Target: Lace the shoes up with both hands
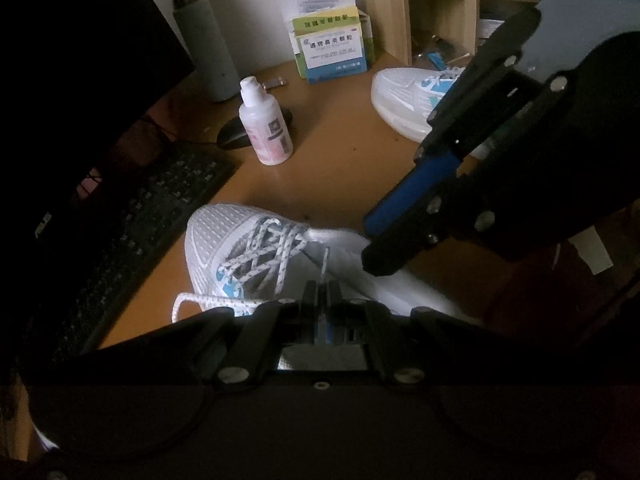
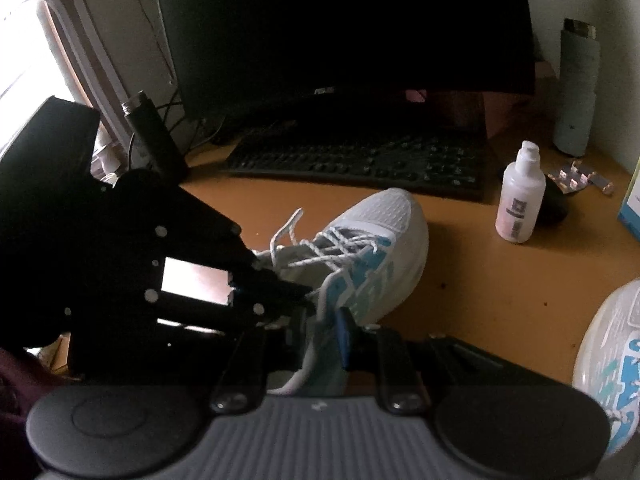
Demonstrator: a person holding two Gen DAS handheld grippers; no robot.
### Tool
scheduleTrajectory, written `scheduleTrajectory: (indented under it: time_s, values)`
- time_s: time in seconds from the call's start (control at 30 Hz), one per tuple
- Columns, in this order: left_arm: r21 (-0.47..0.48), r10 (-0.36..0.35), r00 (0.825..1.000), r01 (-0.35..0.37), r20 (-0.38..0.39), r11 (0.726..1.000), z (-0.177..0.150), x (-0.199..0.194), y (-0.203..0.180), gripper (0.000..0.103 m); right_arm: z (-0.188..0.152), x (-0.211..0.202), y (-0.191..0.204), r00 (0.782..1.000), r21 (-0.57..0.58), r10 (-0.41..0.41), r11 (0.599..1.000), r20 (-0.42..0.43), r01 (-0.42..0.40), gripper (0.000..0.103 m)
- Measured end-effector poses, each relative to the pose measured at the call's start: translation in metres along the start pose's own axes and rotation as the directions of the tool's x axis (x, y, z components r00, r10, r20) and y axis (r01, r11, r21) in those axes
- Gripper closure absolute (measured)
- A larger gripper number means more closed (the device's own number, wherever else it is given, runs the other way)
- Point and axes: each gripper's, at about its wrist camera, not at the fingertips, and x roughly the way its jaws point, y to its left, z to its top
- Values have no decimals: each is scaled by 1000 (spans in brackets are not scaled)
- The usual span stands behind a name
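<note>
L tongs [image 1: 322, 286] are clamped fully shut on the lace [image 1: 325, 264] end. R tongs [image 2: 324, 320] are held narrow, gripping the shoe [image 2: 372, 248] collar on the counter [image 2: 480, 280].

The near shoe's [image 1: 224, 248] heel is hidden behind both tongs. The second shoe [image 2: 608, 364] is cut off at the right edge. The box's [image 1: 332, 46] print is too blurred to read.

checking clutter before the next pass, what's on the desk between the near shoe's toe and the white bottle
Nothing: in the right wrist view only bare orange-brown desk separates the near shoe toe from the white bottle; the left wrist view agrees.
</note>
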Motion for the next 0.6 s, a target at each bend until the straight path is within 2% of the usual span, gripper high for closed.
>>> scheduleTrajectory:
  time_s: [0.6]
  values:
    - [-5, 4, 1000, -4, 3, 1000, 6, 1, 1, 103, 4, -2, 1, 1000, 3, 6, 1000, -2, -6, 85]
